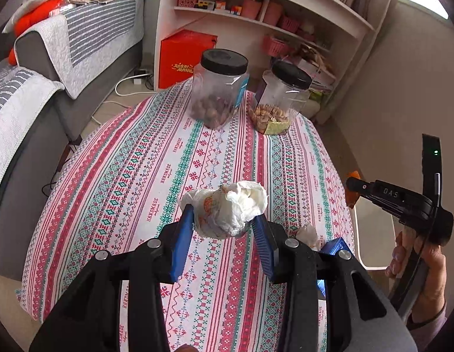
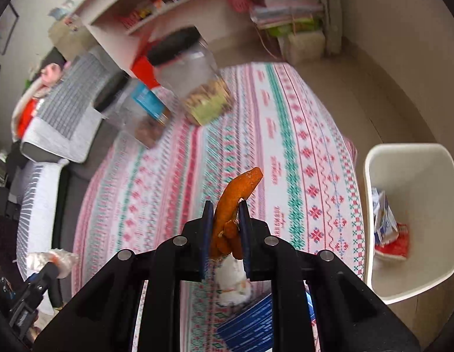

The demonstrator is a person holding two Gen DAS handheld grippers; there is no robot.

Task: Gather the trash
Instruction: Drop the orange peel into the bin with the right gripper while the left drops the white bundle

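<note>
Patterned cloth in red, green and white stripes covers the table [image 1: 133, 176], with a grey sofa to one side and white shelves [image 1: 256, 14] behind.

Left wrist view: the left gripper [image 1: 225, 223] is clamped on a crumpled white plastic bag [image 1: 227, 208], its blue pads pressing both sides and the wad lifted clear of the cloth. Two clear jars with black lids stand at the far end of the table, the left jar [image 1: 219, 88] holding brown nuts, the right jar [image 1: 281, 99] holding pale ones. A small crumpled tissue [image 1: 307, 234] lies on the cloth just beside the right pad, next to a blue box [image 1: 335, 246]. At the right edge a hand [image 1: 417, 267] grips the handle of the other tool, whose tip shows a bit of orange. Only a pale rim of the bin shows here.

Right wrist view: the right gripper [image 2: 225, 220] is closed tight on an orange peel [image 2: 235, 199], which sticks up past the fingertips above the cloth. This view alone shows the white bin [image 2: 432, 234] standing on the floor just beside the table edge, with a crushed carton [image 2: 384, 220] and a red wrapper [image 2: 394, 246] inside. The tissue and blue box lie below the jaws. The jars appear blurred.
</note>
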